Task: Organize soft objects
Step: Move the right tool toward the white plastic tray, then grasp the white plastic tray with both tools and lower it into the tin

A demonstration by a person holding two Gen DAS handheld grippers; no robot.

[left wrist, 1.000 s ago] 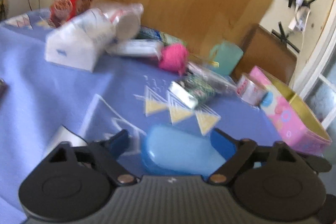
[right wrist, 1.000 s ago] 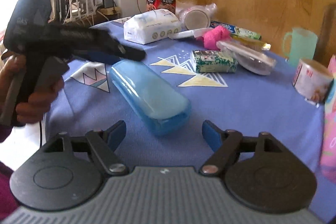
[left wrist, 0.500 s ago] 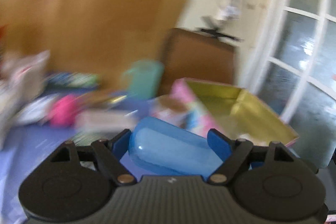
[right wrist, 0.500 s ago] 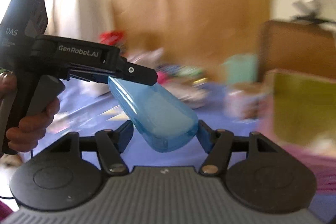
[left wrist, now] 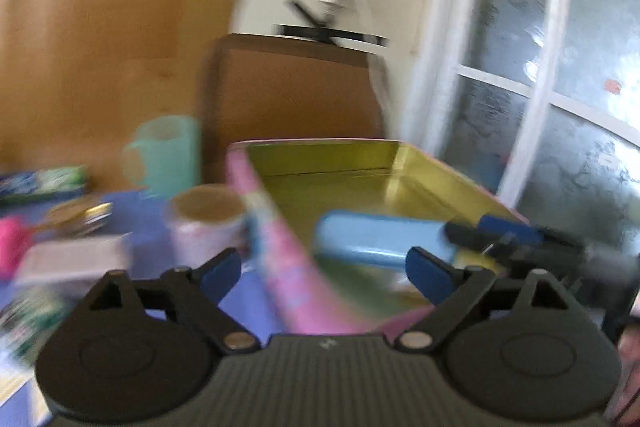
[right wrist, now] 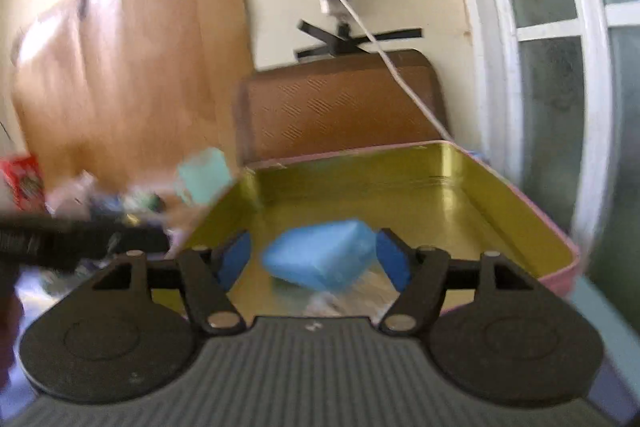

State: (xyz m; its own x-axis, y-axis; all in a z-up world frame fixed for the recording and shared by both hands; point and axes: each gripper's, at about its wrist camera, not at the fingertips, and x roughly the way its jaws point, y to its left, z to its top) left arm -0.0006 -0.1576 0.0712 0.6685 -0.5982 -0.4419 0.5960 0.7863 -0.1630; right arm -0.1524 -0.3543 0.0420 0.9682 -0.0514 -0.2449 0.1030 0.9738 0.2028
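Half a second ago your left gripper [left wrist: 323, 269] was clamped on the blue case [left wrist: 382, 239]; now its fingers are spread with nothing between them, and the case is in the tin [left wrist: 436, 183], over its gold floor. Your right gripper [right wrist: 314, 261] has its fingers apart on either side of the case, one end near the right pad [right wrist: 394, 259]; blur hides whether they touch it, or whether the case rests on the floor. The mug [left wrist: 168, 155], roll [left wrist: 206, 223] and the other table items are smeared
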